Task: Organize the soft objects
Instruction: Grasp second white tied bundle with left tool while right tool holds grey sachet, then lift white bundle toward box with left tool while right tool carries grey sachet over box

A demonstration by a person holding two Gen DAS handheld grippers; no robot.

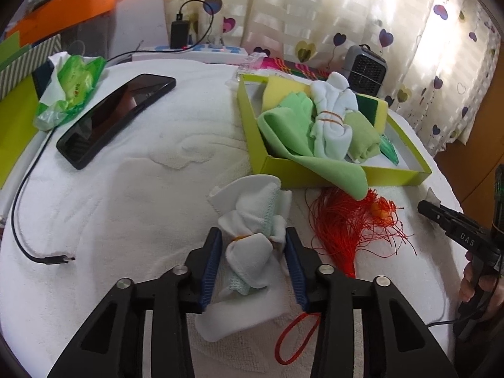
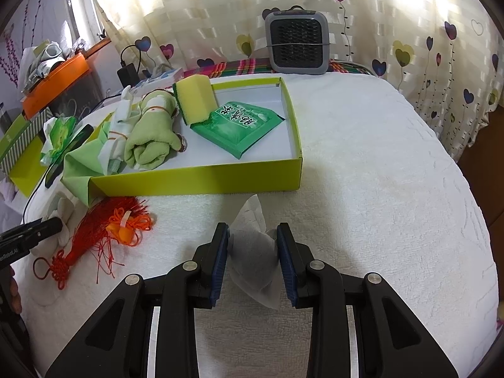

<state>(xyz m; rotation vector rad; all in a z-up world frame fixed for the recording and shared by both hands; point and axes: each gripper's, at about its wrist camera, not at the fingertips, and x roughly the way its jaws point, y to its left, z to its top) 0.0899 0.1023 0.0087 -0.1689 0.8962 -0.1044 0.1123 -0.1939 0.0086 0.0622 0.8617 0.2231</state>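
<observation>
A: What do the left tongs (image 1: 253, 245) have?

B: A white bundled cloth (image 1: 252, 236) tied with a rubber band lies between their blue pads on the white towel-covered counter (image 1: 141, 189). Both pads touch the cloth, so they grip it.

A: And the right tongs (image 2: 252, 258)?

B: Closed on a grey-white tea bag (image 2: 253, 252), pinched between both pads just above the counter.

A: Where is the box?

B: The yellow-green box (image 2: 204, 182) sits just ahead of both tongs. It holds a green cloth (image 1: 283, 132) draped over its near wall, a second white bundle (image 1: 330, 119), a rolled green towel (image 2: 151, 138), a yellow sponge (image 2: 195, 97) and a green packet (image 2: 239, 126).

A: Anything between the tongs?

B: A red tassel (image 1: 346, 220) lies right of the left tongs, its loop beside them. A black phone (image 1: 116, 116) lies well ahead to their left.
</observation>
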